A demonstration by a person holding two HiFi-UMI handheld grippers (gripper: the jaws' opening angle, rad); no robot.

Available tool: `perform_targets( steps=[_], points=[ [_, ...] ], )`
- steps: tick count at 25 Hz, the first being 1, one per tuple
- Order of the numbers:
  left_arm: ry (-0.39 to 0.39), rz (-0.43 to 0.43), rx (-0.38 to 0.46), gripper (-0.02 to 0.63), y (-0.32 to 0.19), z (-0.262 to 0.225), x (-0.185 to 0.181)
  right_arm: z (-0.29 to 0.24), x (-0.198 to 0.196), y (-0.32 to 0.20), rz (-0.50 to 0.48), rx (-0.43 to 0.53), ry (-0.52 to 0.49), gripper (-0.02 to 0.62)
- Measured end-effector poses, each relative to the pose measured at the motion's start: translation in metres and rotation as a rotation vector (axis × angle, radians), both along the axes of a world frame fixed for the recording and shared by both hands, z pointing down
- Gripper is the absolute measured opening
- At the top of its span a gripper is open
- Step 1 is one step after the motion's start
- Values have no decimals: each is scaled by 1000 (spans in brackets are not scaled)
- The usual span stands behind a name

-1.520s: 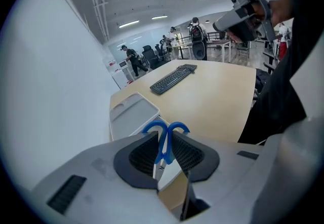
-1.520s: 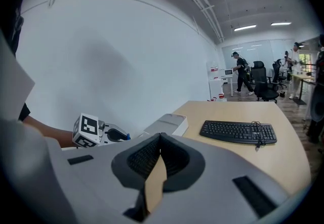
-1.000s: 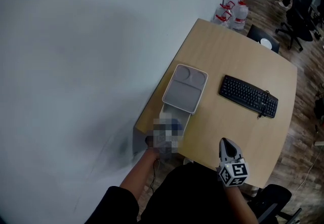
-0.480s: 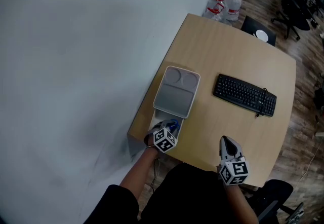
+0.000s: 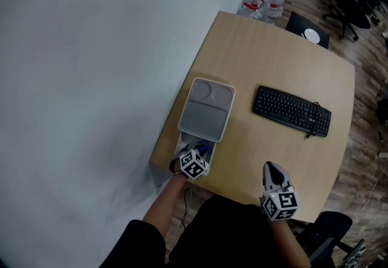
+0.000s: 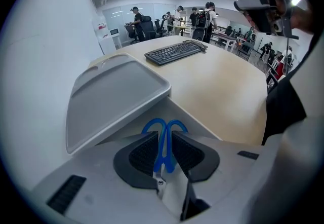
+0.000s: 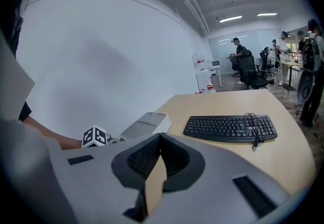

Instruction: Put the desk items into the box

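Two grippers: left gripper (image 6: 163, 136) clamps blue scissors (image 6: 162, 157) over white box (image 6: 195, 119); right gripper (image 7: 160, 139) fully closed.

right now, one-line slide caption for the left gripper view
Left gripper holds blue-handled scissors at the box, grey lid lying across it, keyboard on the desk beyond.

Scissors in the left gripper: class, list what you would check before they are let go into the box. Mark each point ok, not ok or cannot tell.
1. The left gripper's jaws are pressed on the blue scissors: ok.
2. The lid is slid back, leaving the box open at the near end: ok.
3. The scissors are above that opening: ok.
4. There is free room inside the box below them: cannot tell, the gripper hides it.
5. The right gripper is away from the box, its jaws together and empty: ok.
6. All the desk items are boxed: not ok, the keyboard lies on the desk.
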State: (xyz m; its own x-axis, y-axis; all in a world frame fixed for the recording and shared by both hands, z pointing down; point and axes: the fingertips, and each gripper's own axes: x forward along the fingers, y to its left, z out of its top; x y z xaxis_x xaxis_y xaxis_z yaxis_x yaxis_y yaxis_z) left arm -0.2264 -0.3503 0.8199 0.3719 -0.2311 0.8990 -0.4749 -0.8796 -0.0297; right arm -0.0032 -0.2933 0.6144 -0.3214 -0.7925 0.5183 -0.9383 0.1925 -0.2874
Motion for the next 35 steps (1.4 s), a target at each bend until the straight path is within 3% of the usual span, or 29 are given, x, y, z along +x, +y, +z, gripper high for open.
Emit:
perform_targets(
  steps=[8,17,22,29,35],
  points=[
    [-62,20,-24,84,1,24,-2,8,13,2,20,-20,5,60],
    [48,-123,-131,109,-4,25,-5,10,16,1,35,-25,-20,60],
    [89,-151,-100,141,-10,8,-2,4,9,6,17,-8,-17,60],
    [269,-286,-25,142,0,-59,-9,-14,-3,28,5,32,-13,60],
    [548,-470,36,143,34,-150,-11,-27,-10,64,-5,48,6,60]
  ],
)
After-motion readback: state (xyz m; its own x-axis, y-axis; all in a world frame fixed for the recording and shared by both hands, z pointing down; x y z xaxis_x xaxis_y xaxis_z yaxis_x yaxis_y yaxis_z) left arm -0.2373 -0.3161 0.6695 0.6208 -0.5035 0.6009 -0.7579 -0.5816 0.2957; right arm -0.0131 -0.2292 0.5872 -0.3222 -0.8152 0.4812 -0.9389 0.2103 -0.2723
